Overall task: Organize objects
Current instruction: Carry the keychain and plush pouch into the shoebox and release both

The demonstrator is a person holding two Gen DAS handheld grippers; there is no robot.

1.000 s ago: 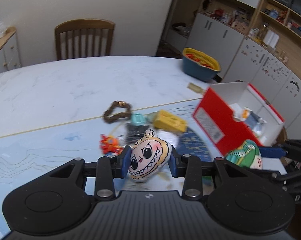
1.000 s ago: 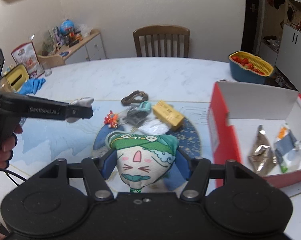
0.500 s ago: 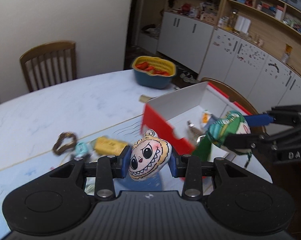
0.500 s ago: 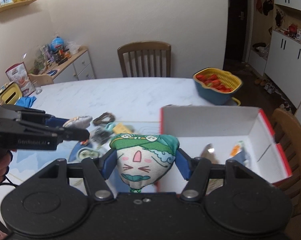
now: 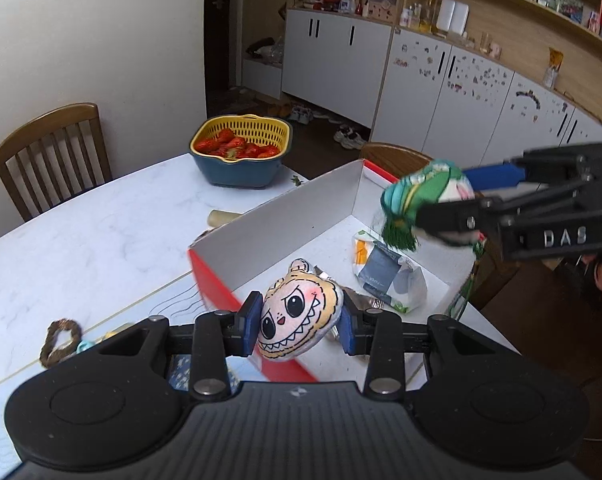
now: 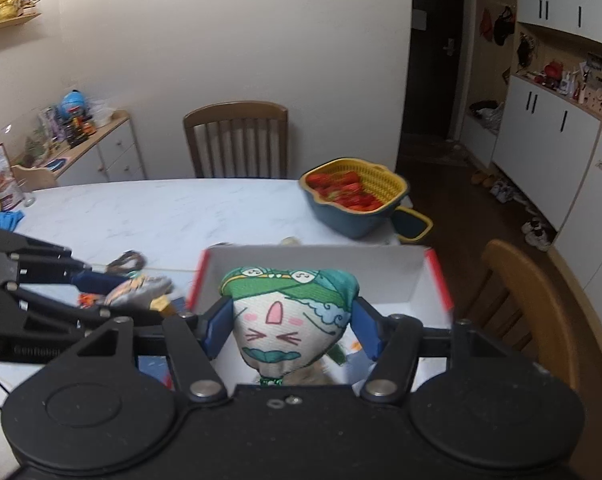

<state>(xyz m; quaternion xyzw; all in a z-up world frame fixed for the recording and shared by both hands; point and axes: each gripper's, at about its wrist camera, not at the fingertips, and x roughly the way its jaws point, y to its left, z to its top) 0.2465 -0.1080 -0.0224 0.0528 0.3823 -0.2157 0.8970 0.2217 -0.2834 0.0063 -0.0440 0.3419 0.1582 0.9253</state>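
My left gripper (image 5: 299, 330) is shut on a yellow-maned grinning plush (image 5: 297, 322) and holds it above the near edge of the red and white box (image 5: 285, 220). My right gripper (image 6: 289, 330) is shut on a green-turbaned plush (image 6: 287, 320), held over the same box (image 6: 381, 264); this plush also shows in the left wrist view (image 5: 425, 196), hanging above the box's right side. Snack packets (image 5: 385, 276) lie on the box floor. The left gripper's plush also shows in the right wrist view (image 6: 139, 290), left of the box.
A blue and yellow basket of strawberries (image 5: 241, 152) stands on the marble table (image 5: 93, 240) behind the box. A brown ring (image 5: 61, 338) and small items lie at the left on a blue mat. Wooden chairs (image 6: 529, 316) stand around the table.
Both grippers have swung right from the pile on the mat to above the box, each still holding its plush. The right gripper's plush is now over the box interior.
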